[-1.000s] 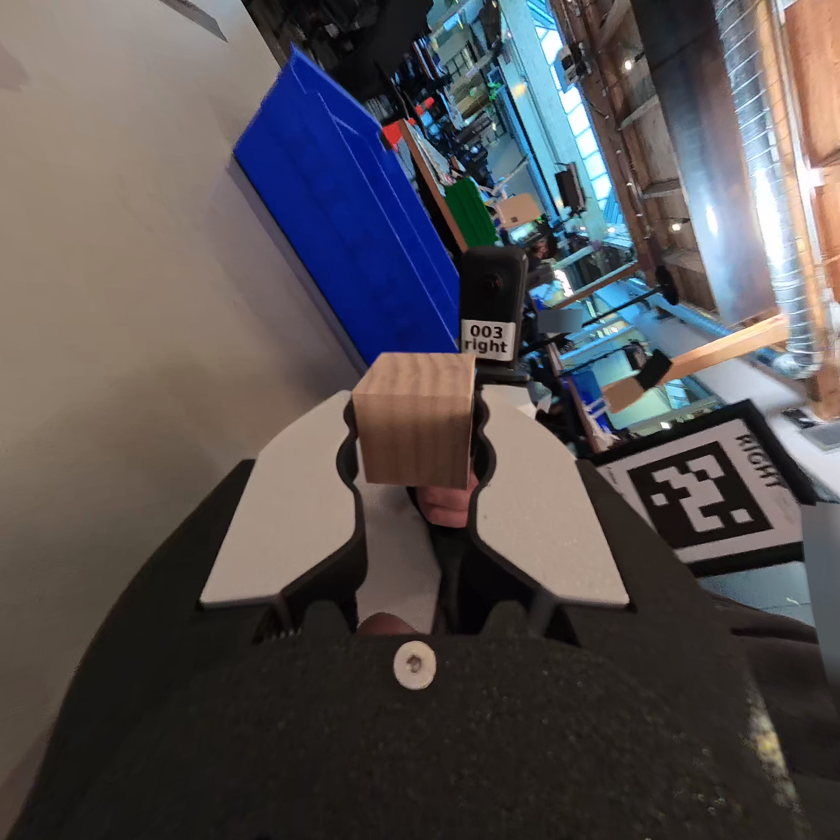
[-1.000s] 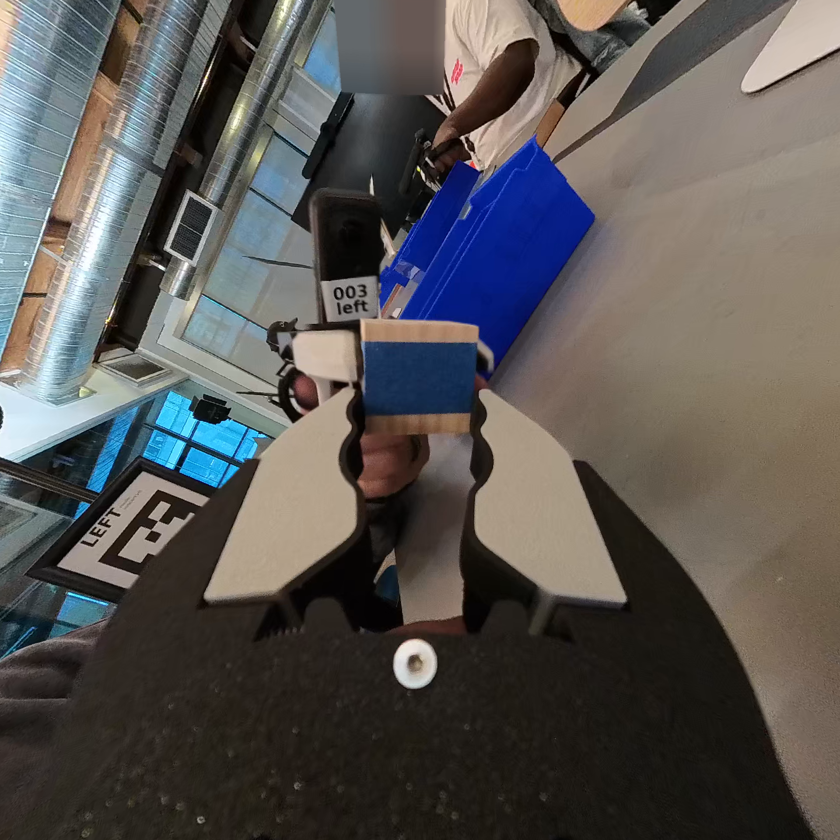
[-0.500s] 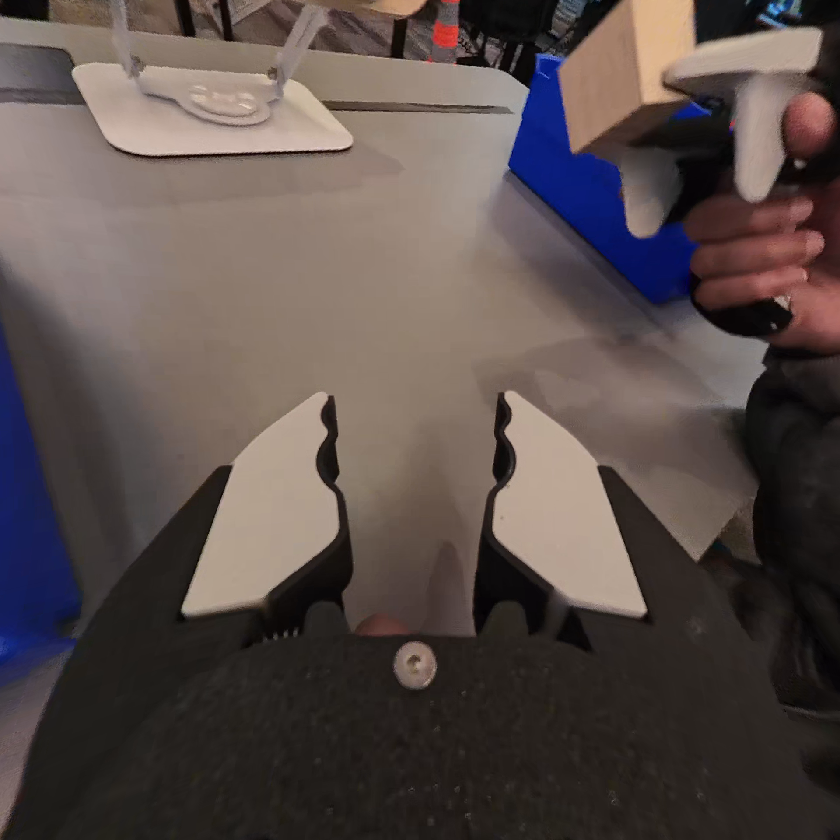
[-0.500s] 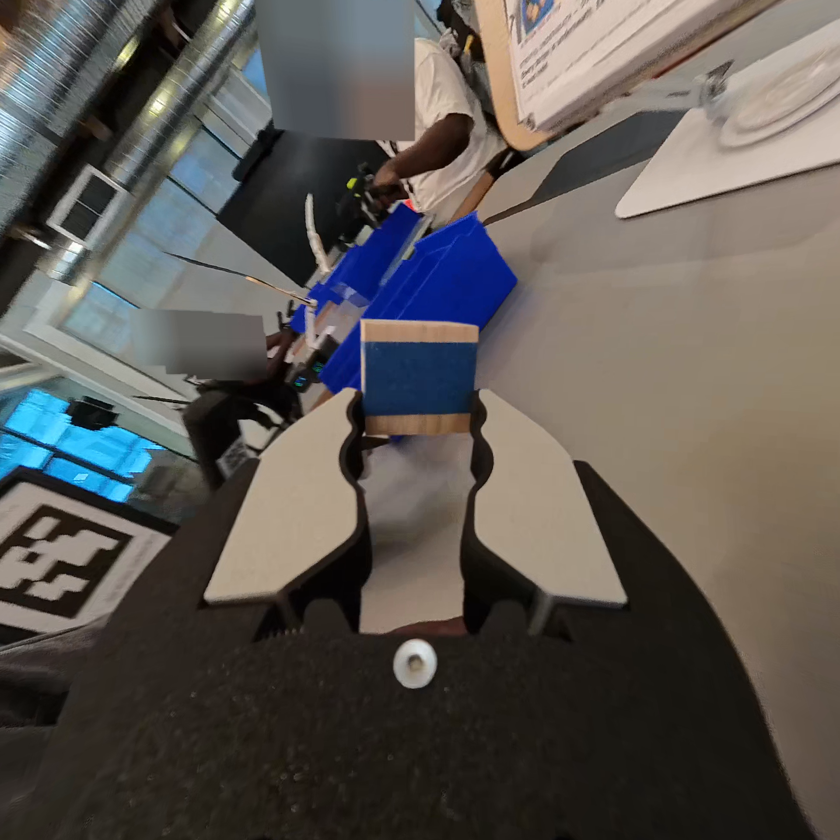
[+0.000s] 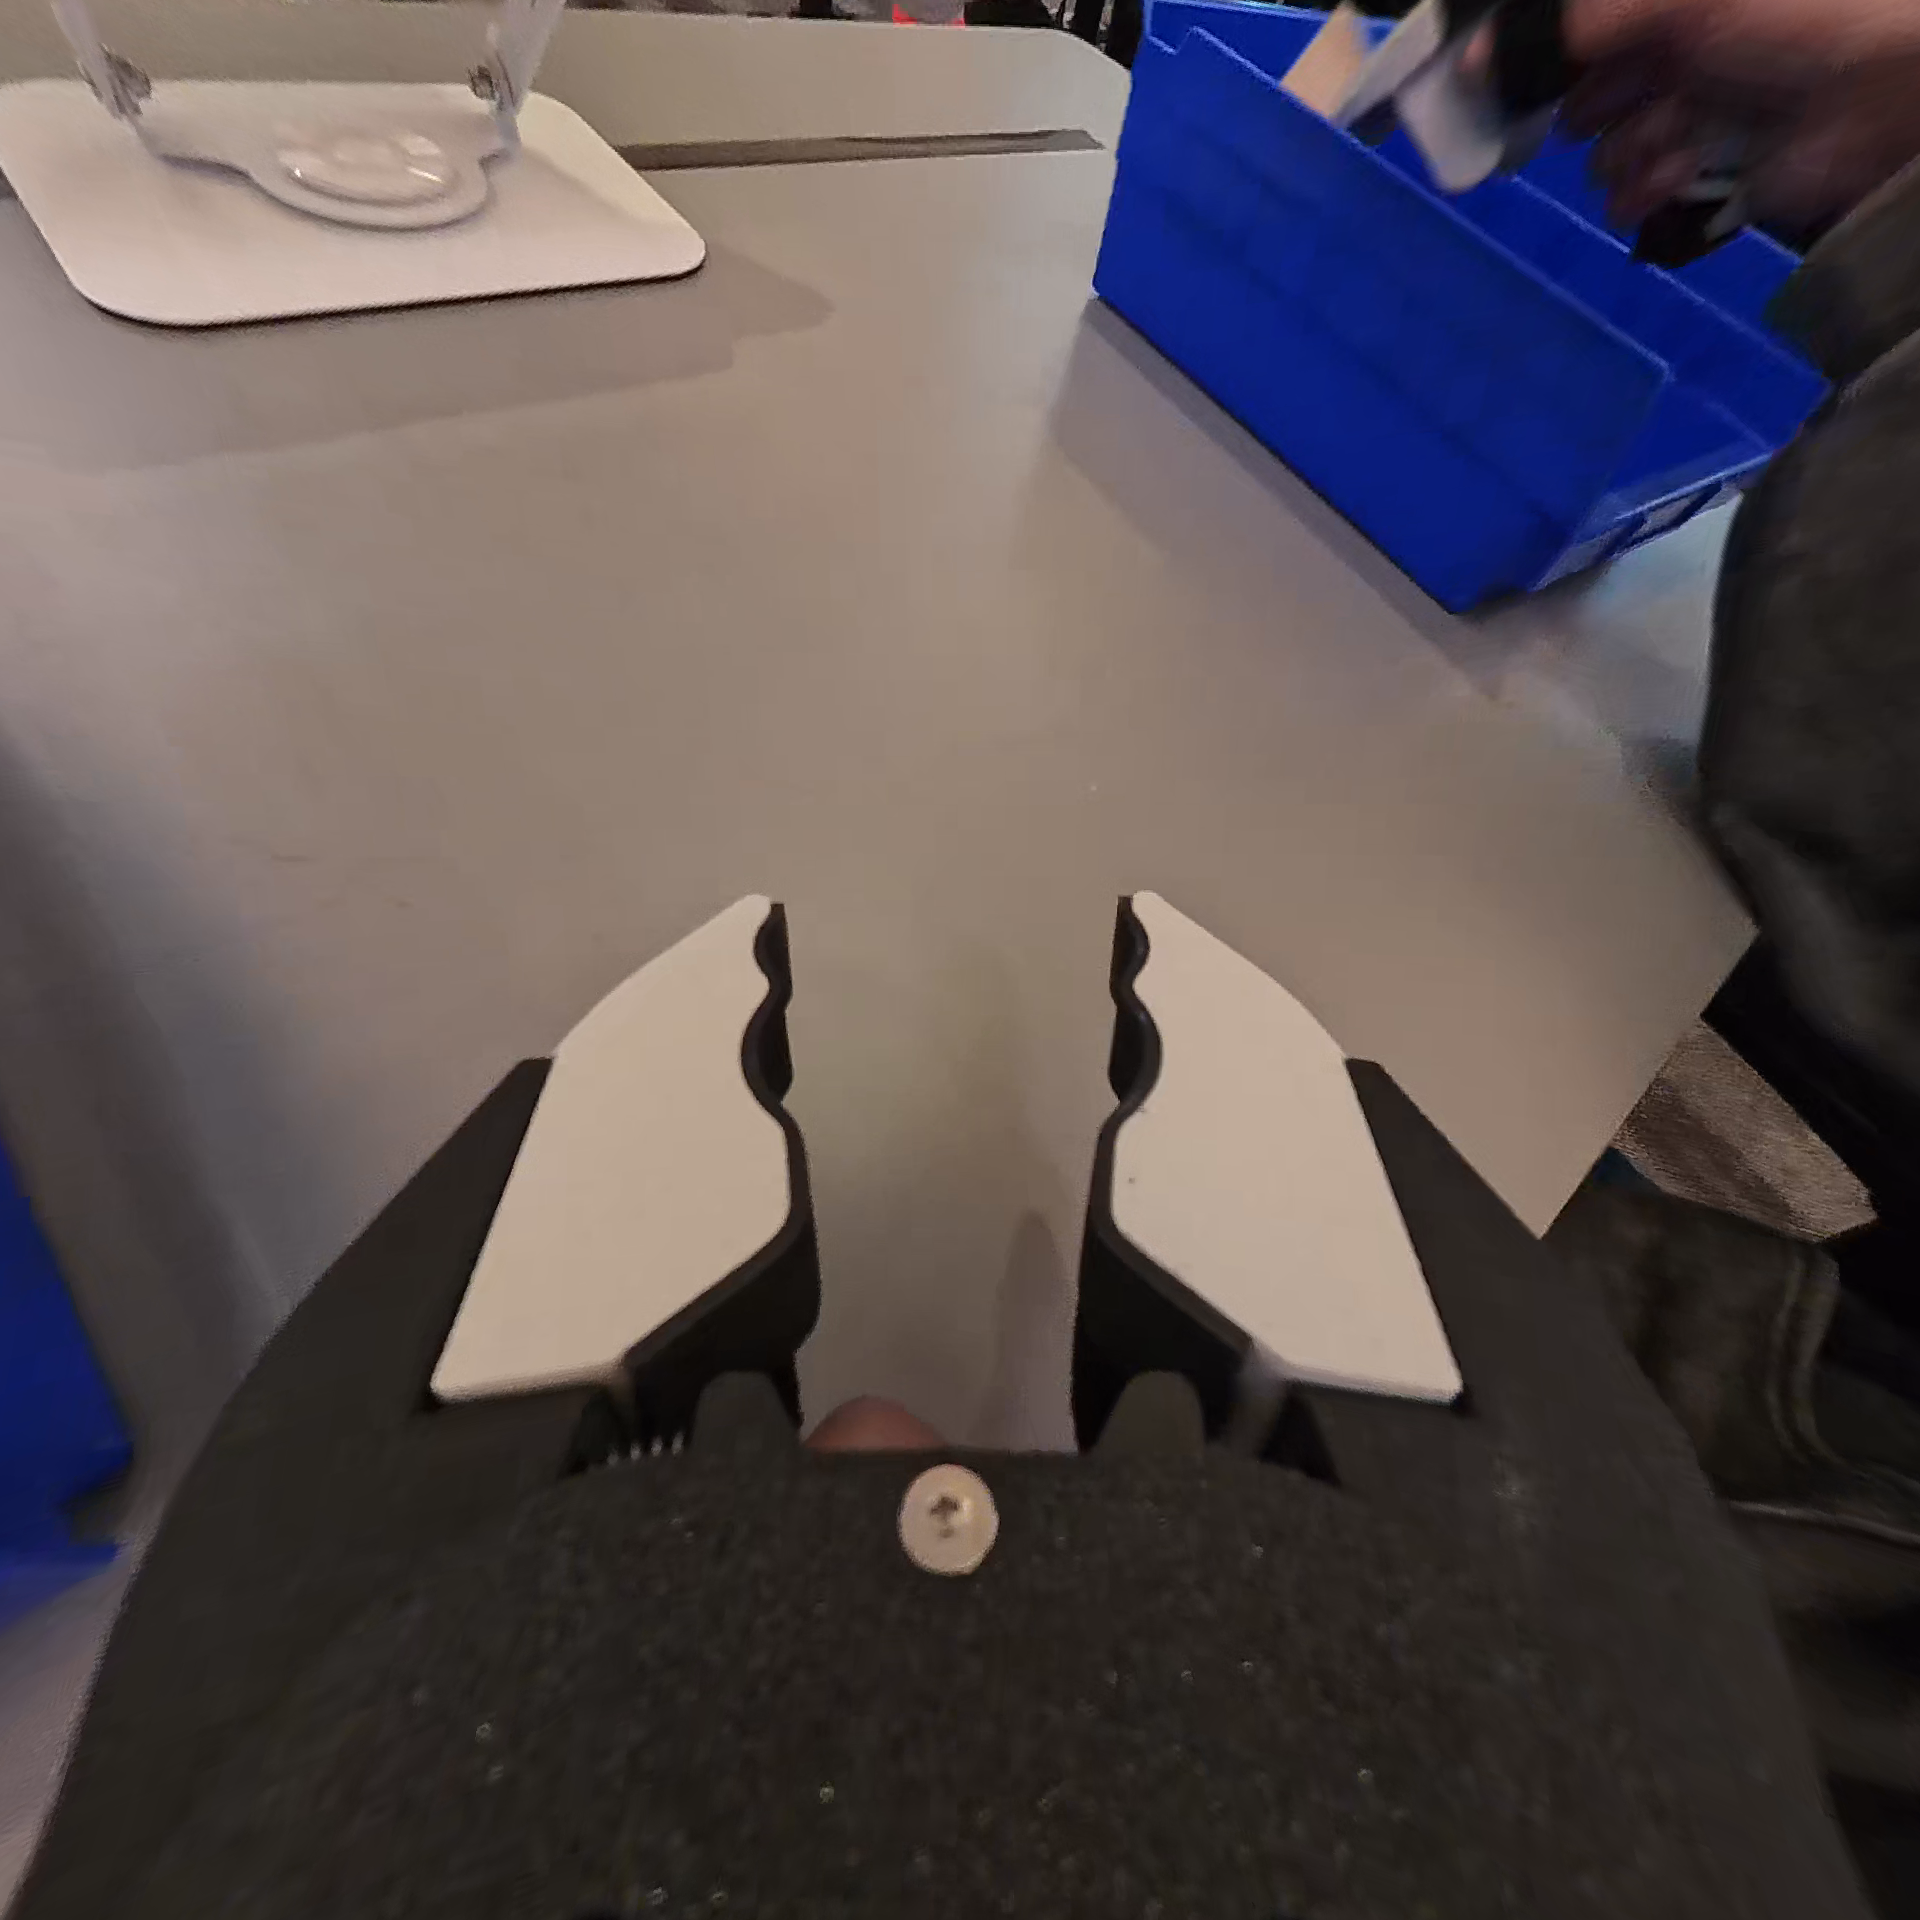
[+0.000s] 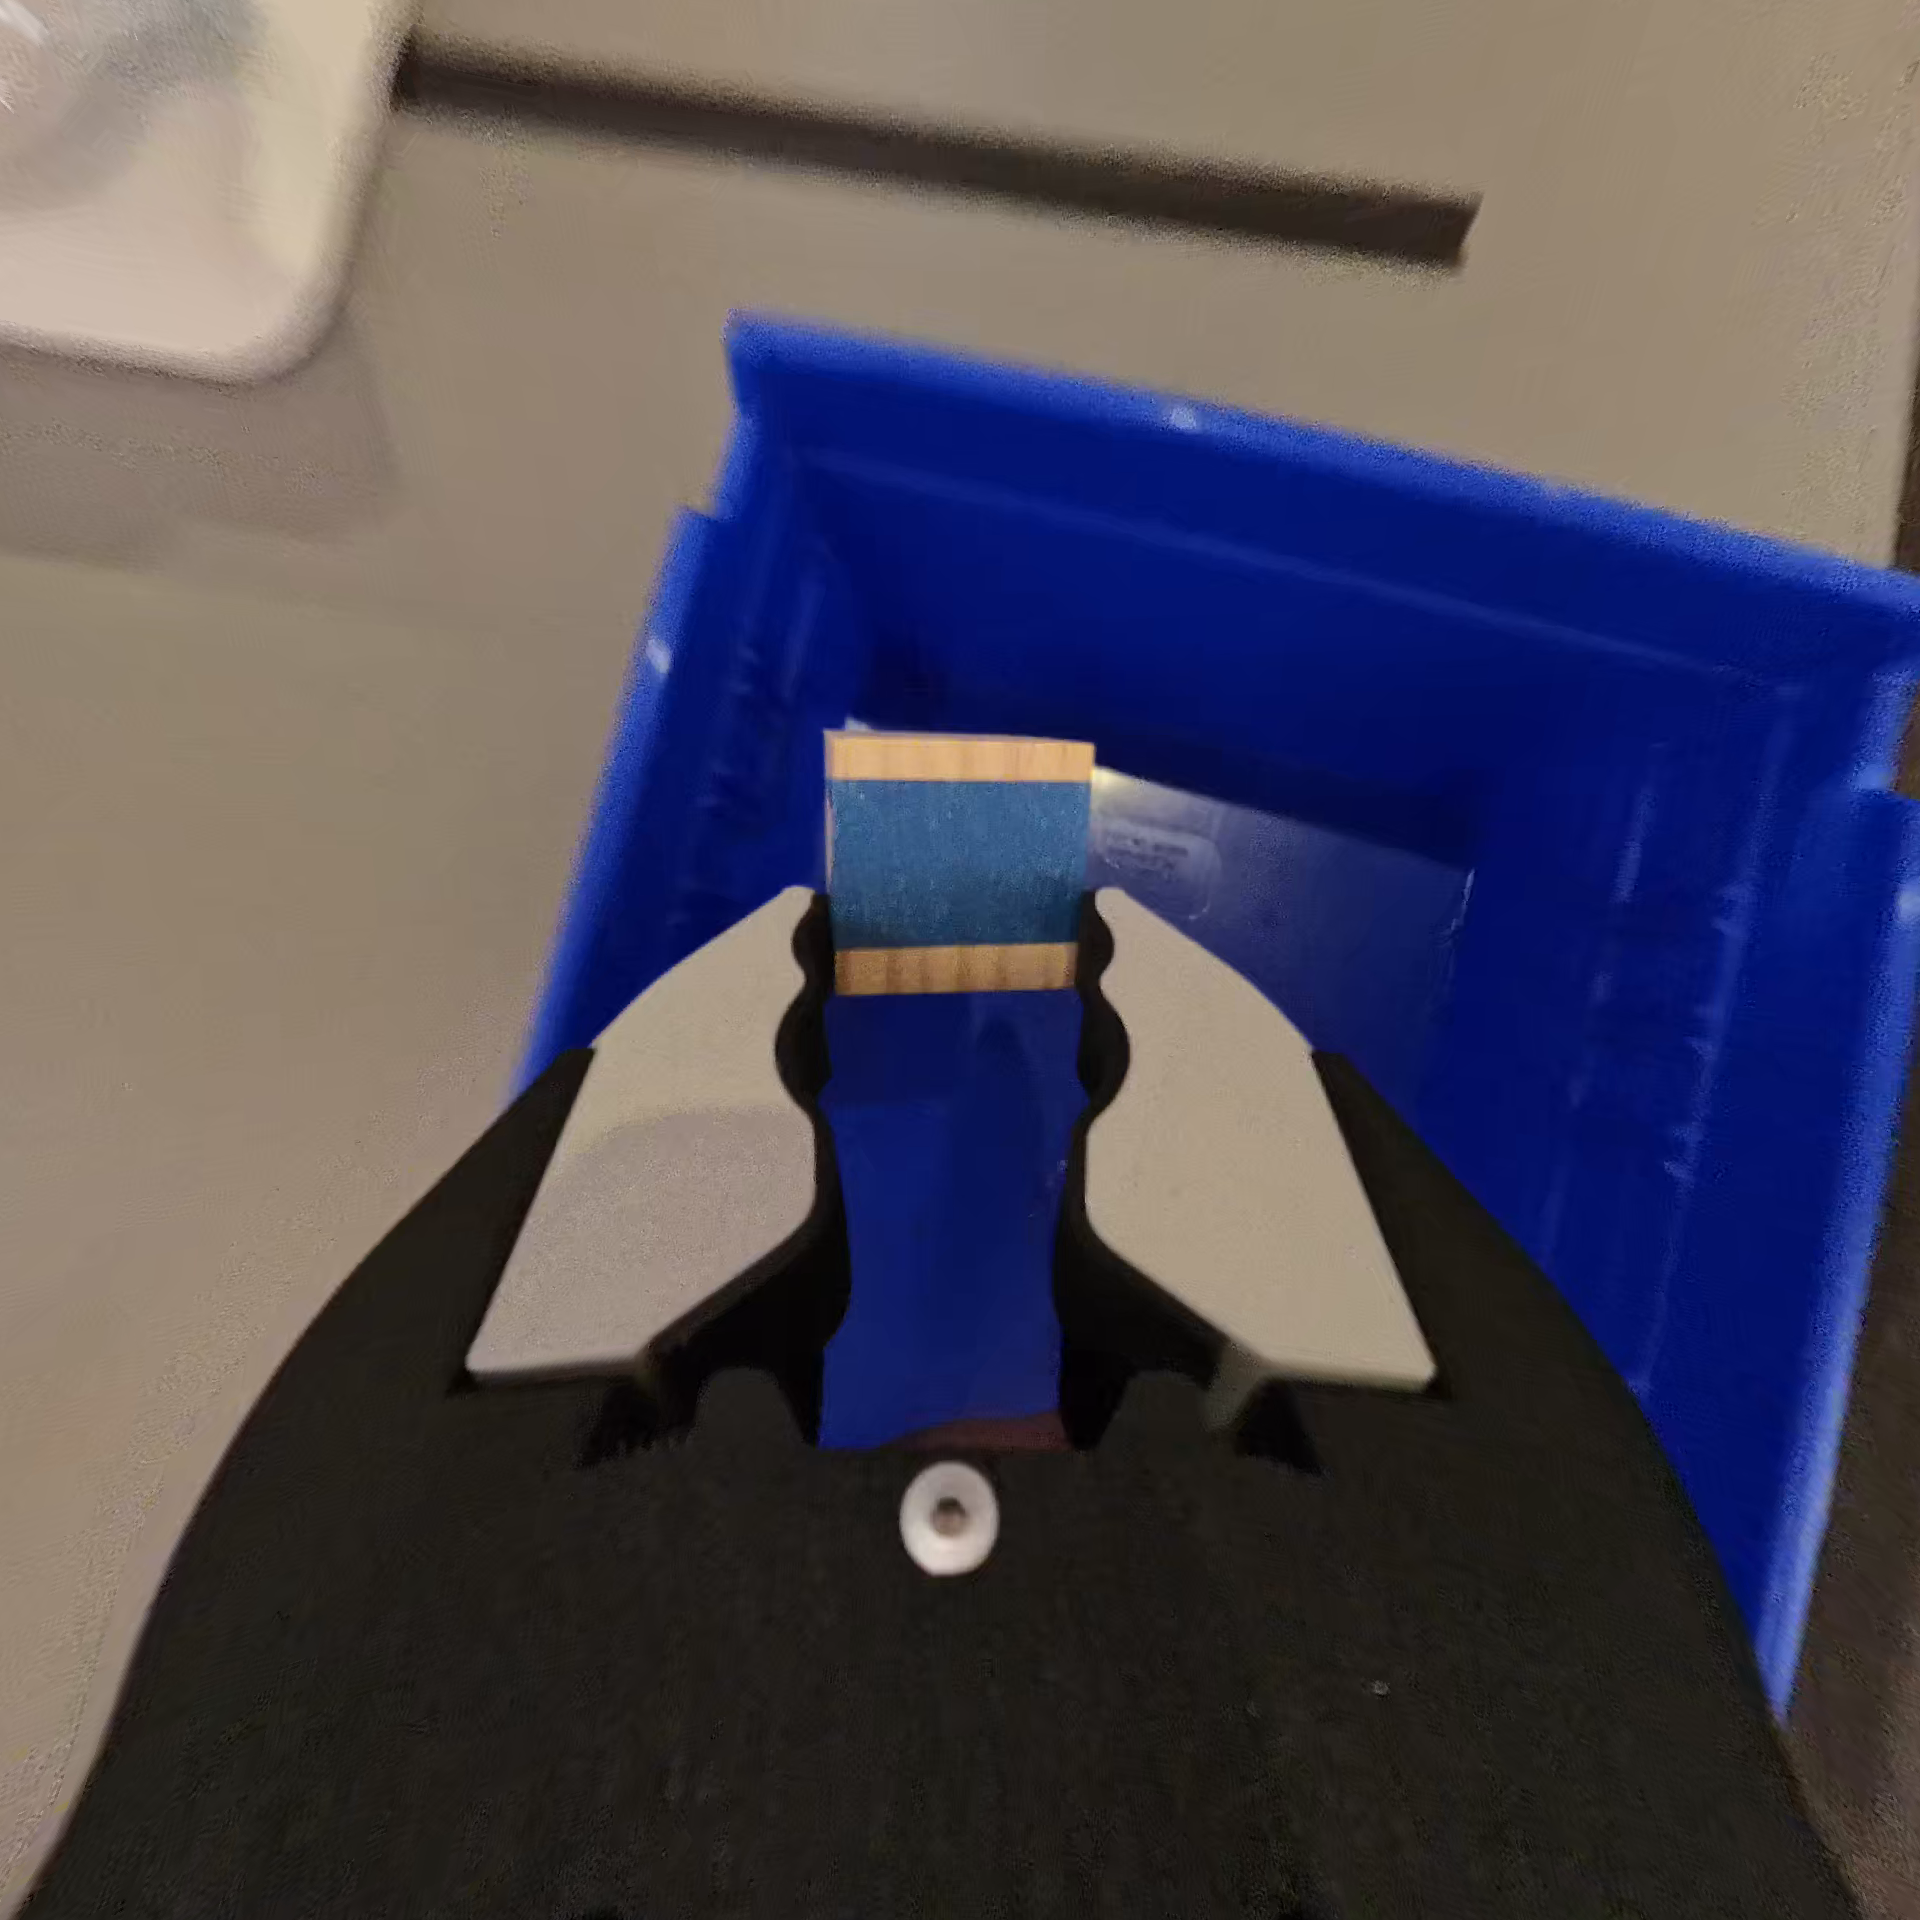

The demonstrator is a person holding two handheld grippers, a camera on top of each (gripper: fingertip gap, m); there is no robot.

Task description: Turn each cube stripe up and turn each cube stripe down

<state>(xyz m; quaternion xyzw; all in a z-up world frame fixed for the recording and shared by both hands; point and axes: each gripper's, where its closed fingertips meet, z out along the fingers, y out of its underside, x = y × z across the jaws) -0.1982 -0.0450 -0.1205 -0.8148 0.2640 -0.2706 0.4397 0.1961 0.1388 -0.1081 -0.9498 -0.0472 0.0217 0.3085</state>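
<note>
The right gripper (image 6: 961,925) is gripping a wooden cube (image 6: 961,862) between its fingers, blue stripe facing the camera, above a blue bin (image 6: 1558,831) at the surface's (image 5: 831,623) right edge. The left gripper (image 5: 951,935) is hovering over the surface, fingers spread and empty.

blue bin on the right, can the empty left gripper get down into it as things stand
Probably not cleanly. The left gripper is open over bare table, but the right gripper, shut on the striped cube, already hangs over the blue bin.
</note>
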